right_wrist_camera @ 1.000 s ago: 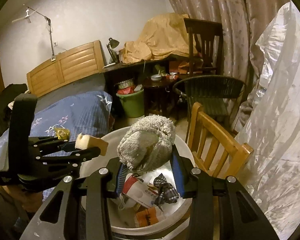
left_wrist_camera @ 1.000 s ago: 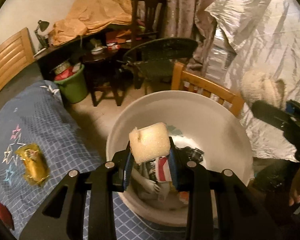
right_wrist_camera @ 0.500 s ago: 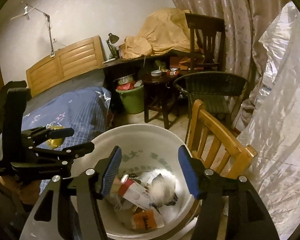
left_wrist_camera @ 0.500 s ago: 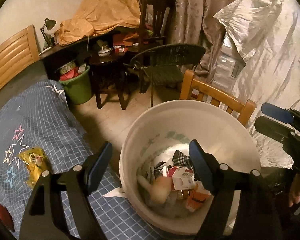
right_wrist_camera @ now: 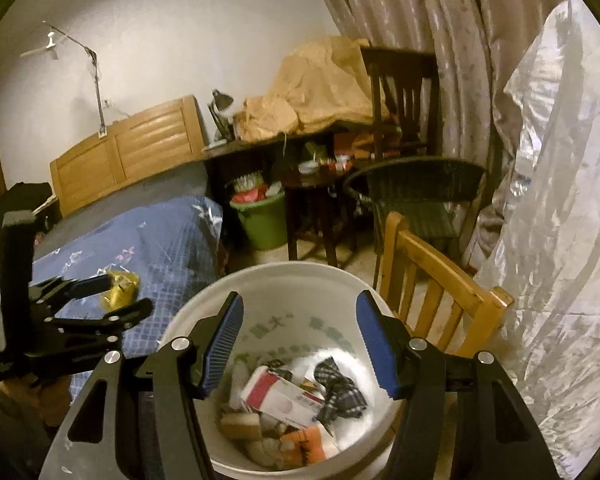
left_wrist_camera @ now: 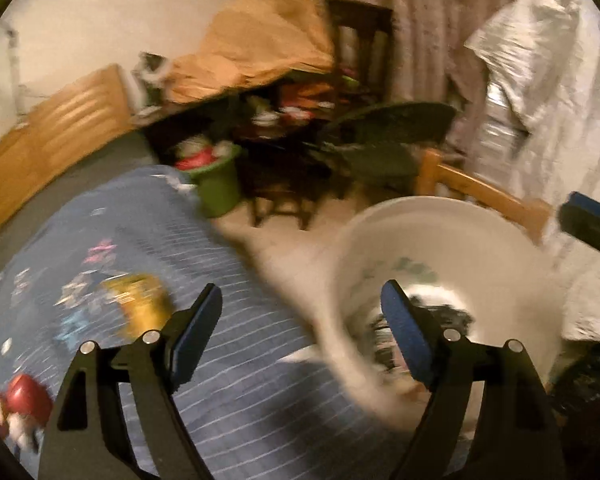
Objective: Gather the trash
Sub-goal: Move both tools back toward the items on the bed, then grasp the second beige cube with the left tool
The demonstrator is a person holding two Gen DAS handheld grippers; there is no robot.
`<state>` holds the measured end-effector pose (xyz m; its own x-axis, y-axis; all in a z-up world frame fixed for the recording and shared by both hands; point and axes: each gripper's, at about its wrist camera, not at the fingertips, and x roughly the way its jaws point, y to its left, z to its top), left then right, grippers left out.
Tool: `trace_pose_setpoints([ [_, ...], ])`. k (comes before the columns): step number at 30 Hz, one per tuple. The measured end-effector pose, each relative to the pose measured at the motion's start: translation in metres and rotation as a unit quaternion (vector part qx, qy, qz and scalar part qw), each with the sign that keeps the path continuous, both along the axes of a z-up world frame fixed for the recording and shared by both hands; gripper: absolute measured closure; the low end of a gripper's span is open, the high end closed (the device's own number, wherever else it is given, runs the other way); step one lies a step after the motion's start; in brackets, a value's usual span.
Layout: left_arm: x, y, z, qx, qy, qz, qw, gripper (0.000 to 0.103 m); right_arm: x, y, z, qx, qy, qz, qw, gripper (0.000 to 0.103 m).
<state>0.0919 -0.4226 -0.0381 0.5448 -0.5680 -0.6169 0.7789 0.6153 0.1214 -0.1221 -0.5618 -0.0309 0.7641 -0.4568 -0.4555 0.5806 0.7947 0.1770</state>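
- Your right gripper (right_wrist_camera: 300, 340) hangs over the white bucket (right_wrist_camera: 300, 276) with its jaws wide apart and nothing between them.
- In the bucket lie a red-and-white box (right_wrist_camera: 278, 398), a checked cloth (right_wrist_camera: 338, 390), a sponge (right_wrist_camera: 240, 426), an orange wrapper (right_wrist_camera: 308, 442) and something white and fluffy (right_wrist_camera: 354, 428).
- Your left gripper (left_wrist_camera: 300, 336) is also spread wide and empty, above the blue bedspread (left_wrist_camera: 236, 380) just left of the bucket rim; that view is blurred.
- A yellow packet (left_wrist_camera: 140, 312) lies on the bedspread, far left of the left gripper; a red item (left_wrist_camera: 26, 394) sits near the left edge.
- A wooden chair (right_wrist_camera: 436, 280) stands close against the bucket's right side.
- A green bin (right_wrist_camera: 262, 216) full of rubbish stands far off beyond the bed's corner.
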Motion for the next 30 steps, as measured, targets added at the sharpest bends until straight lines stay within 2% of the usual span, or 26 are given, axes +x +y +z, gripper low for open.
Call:
trace_pose_setpoints([
  [3,0.003,0.039,0.006,-0.021,-0.026,0.052,0.9981,0.018,0.0,0.025,0.003,-0.024,-0.035,-0.004,0.999,0.043],
  [6,0.008,0.088,0.009,-0.023,-0.057,0.114,0.9916,0.015,0.004,0.053,0.005,-0.05,-0.069,-0.002,0.996,0.038],
  [8,0.014,0.118,0.012,-0.026,-0.059,0.146,0.9872,0.014,0.013,0.073,0.003,-0.051,-0.08,0.015,0.995,0.033],
  [11,0.032,0.177,0.012,-0.028,-0.043,0.204,0.9776,0.014,0.032,0.097,0.001,-0.041,-0.072,0.052,0.995,0.033],
  [15,0.061,0.259,0.012,-0.035,-0.01,0.286,0.9574,0.014,0.06,0.133,-0.006,-0.024,-0.057,0.104,0.993,0.033],
  [18,0.092,0.329,0.014,-0.052,0.018,0.352,0.9344,0.02,0.081,0.164,-0.01,-0.006,-0.049,0.152,0.987,0.033],
  [21,0.122,0.369,0.01,-0.067,0.069,0.36,0.9281,0.027,0.103,0.198,-0.011,0.003,-0.039,0.19,0.981,0.033],
  [23,0.142,0.389,0.003,-0.068,0.085,0.367,0.9237,0.031,0.114,0.218,-0.013,0.009,-0.032,0.208,0.978,0.033],
  [25,0.16,0.394,-0.007,-0.058,0.099,0.361,0.9256,0.037,0.124,0.234,-0.015,0.016,-0.023,0.223,0.974,0.033],
  [28,0.176,0.389,-0.018,-0.038,0.099,0.347,0.9319,0.037,0.136,0.255,-0.021,0.022,-0.007,0.238,0.971,0.033],
  [30,0.189,0.391,-0.025,-0.031,0.1,0.359,0.9273,0.037,0.145,0.261,-0.023,0.026,0.003,0.244,0.969,0.033],
])
